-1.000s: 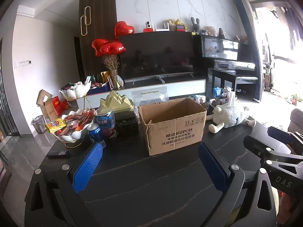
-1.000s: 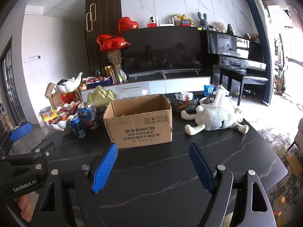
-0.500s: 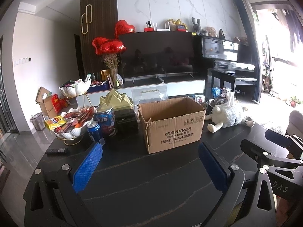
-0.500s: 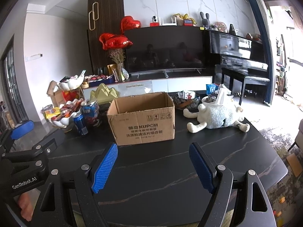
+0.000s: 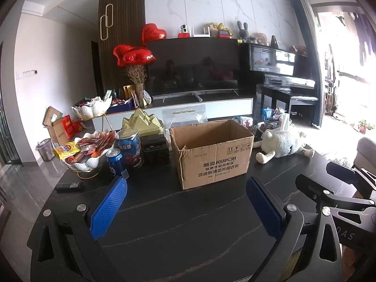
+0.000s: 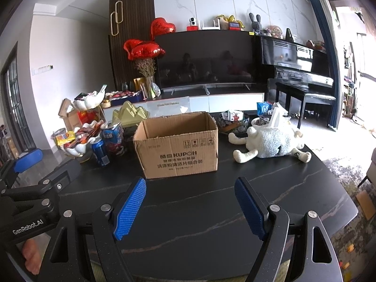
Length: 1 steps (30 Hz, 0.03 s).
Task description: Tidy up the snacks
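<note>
Left wrist view: your left gripper (image 5: 185, 208) hangs with jaws spread and empty over the dark table (image 5: 188, 230), and the white snack bowl (image 5: 88, 150) heaped with packets sits ahead and to its left, beside the blue soda can (image 5: 115, 162). The open cardboard box (image 5: 211, 152) stands straight ahead. Your right gripper (image 6: 190, 209), also agape and empty, faces the box, so the left hand looks nearer the snacks.
</note>
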Available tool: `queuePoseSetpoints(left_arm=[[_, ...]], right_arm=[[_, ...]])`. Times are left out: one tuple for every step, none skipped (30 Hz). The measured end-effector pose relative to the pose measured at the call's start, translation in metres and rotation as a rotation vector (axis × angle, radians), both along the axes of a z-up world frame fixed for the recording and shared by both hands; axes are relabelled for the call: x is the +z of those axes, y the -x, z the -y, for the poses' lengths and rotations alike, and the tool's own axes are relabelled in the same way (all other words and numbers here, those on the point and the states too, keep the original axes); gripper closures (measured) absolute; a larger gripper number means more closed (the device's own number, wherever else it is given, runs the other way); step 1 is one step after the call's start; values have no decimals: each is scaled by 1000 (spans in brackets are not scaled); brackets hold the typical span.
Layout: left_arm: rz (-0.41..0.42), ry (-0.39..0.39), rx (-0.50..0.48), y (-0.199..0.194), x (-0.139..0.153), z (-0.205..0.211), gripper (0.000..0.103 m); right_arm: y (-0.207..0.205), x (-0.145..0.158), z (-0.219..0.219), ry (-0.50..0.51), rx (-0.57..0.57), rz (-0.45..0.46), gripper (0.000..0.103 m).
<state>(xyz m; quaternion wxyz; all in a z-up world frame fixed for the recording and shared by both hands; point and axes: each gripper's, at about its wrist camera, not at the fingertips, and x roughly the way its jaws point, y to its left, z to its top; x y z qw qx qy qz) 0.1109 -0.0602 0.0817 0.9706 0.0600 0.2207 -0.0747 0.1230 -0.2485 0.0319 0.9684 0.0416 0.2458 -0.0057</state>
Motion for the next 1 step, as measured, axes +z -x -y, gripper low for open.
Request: queuePoseSetpoints(left_arm=[[-1,2,-2,-1,0,-1,0]], right_arm=[[0,0,0,1,-1,0,24]])
